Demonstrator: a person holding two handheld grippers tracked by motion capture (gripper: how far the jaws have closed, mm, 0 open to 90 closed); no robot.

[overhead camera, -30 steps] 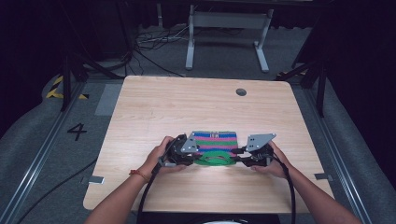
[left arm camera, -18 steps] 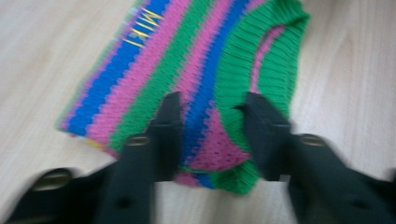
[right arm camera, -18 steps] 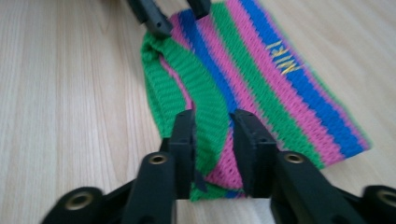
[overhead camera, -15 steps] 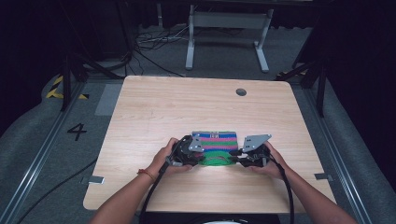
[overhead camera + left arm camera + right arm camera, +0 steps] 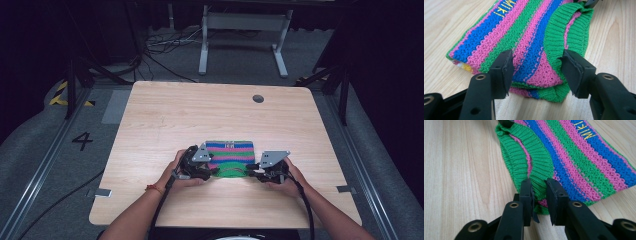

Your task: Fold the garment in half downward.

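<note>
A knitted garment (image 5: 231, 150) striped pink, blue and green lies folded on the wooden table (image 5: 200, 115), near its front middle. My left gripper (image 5: 212, 171) sits at the garment's near left corner. In the left gripper view its jaws (image 5: 536, 70) have just been opening and stand apart on either side of the folded corner (image 5: 524, 37), pads clear of the knit. My right gripper (image 5: 251, 171) is at the near right corner. In the right gripper view its jaws (image 5: 539, 195) have been closing and now pinch the green ribbed edge (image 5: 534, 165).
Yellow letters (image 5: 584, 131) run along one blue stripe. A round cable hole (image 5: 258, 98) sits in the table's far right part. Beyond the far edge stand a white frame (image 5: 245, 30) and floor cables (image 5: 165, 45). Bare wood surrounds the garment.
Both hands have sunk a little toward the table with the garment's green near edge. The left jaws now stand wider apart than before.
</note>
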